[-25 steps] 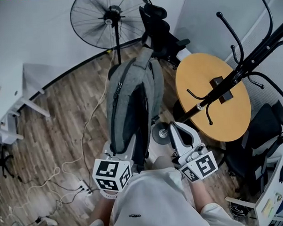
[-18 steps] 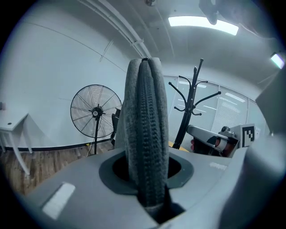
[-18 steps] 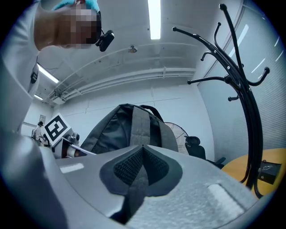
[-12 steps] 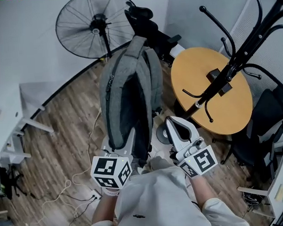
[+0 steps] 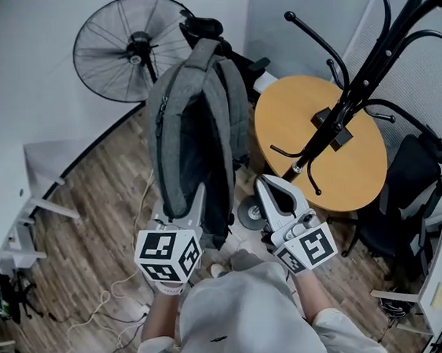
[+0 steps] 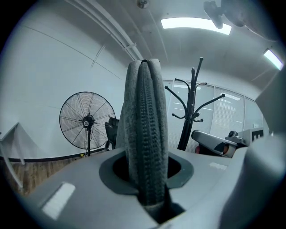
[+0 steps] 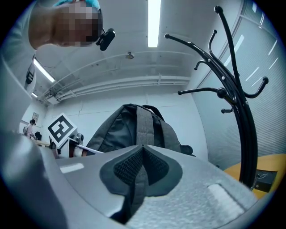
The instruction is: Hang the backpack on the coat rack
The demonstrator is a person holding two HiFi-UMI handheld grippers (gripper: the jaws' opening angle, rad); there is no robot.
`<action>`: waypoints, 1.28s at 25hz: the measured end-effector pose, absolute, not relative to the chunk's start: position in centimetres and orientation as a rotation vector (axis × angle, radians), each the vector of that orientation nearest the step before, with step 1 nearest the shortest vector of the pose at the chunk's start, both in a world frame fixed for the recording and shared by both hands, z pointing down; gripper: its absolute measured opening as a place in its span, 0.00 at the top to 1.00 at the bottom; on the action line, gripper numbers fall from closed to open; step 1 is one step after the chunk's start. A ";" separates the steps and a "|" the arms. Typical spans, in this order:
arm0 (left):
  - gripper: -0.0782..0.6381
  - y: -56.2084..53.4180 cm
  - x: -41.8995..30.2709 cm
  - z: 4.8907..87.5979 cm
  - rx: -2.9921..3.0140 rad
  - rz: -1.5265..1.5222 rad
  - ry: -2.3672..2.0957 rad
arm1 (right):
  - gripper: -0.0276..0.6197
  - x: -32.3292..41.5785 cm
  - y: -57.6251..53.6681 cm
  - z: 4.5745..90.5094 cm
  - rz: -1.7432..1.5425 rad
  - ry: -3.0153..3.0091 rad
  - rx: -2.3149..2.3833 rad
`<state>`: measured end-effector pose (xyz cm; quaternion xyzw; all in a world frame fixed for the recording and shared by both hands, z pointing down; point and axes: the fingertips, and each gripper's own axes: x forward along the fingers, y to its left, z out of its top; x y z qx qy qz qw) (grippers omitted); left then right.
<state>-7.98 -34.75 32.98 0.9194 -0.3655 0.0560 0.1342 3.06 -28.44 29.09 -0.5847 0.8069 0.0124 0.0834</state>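
Backpack (image 5: 193,122) upright in the air, its edge pinched in left tongs (image 5: 181,208); right tongs (image 5: 270,189) pressed together on a thin strap (image 7: 136,190); rack (image 5: 363,78) near, over bench (image 5: 356,175), not touching backpack.

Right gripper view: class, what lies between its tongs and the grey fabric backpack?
A narrow grey strap, pinched by the right gripper, runs to the grey fabric backpack; the right gripper view shows it.

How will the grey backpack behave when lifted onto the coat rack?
Probably padded and semi-stiff: the backpack holds its shape past the left claw without sagging. Likely light, as mere pinches carry it. The thin strap in the right claw looks floppy.
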 end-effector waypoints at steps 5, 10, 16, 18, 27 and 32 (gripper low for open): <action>0.72 -35.7 -7.0 31.8 2.678 0.149 -1.067 | 0.95 4.2 -29.0 28.3 0.042 2.390 -1.783; 0.72 -36.6 -5.5 30.8 2.699 0.131 -1.068 | 0.95 5.4 -29.4 27.2 0.062 2.372 -1.792; 0.72 -37.6 -3.9 29.6 2.716 0.109 -1.068 | 0.95 6.6 -29.2 26.5 0.077 2.357 -1.803; 0.72 -38.0 -3.3 29.3 2.720 0.106 -1.068 | 0.95 7.2 -29.1 26.3 0.082 2.347 -1.809; 0.72 -38.7 -0.3 28.4 2.760 0.107 -1.030 | 0.95 9.1 -29.5 26.5 0.063 2.326 -1.830; 0.72 -38.8 1.5 27.8 2.788 0.116 -0.991 | 0.95 10.0 -29.8 26.1 0.074 2.311 -1.830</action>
